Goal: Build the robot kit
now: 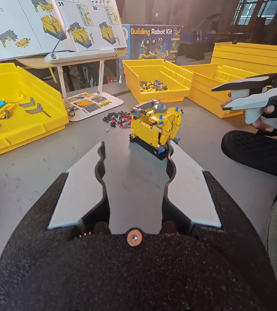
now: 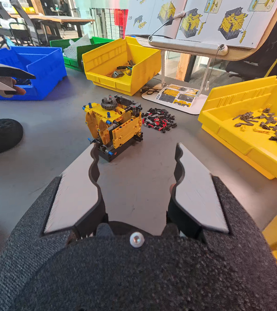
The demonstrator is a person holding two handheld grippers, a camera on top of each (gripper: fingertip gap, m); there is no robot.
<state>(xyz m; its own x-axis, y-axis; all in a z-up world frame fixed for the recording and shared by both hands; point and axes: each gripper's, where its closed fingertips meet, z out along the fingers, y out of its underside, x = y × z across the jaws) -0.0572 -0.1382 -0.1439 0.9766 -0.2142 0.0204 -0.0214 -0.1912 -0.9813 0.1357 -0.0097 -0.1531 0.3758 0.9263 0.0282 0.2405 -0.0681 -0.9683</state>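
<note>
Left wrist view: the left gripper [image 1: 136, 146] hangs with jaws spread and empty, the yellow brick robot model [image 1: 154, 127] just beyond its tips, loose pins [image 1: 117, 119] left of the model. Right wrist view: the right gripper [image 2: 135, 148] too gapes empty, model [image 2: 115, 124] just ahead, yellow parts bin [image 2: 245, 134] to the model's right

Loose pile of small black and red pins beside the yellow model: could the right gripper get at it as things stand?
Probably yes. The right gripper is open and empty, and the pin pile lies uncovered on the grey table, just right of the yellow model, with only bare tabletop between.
</note>
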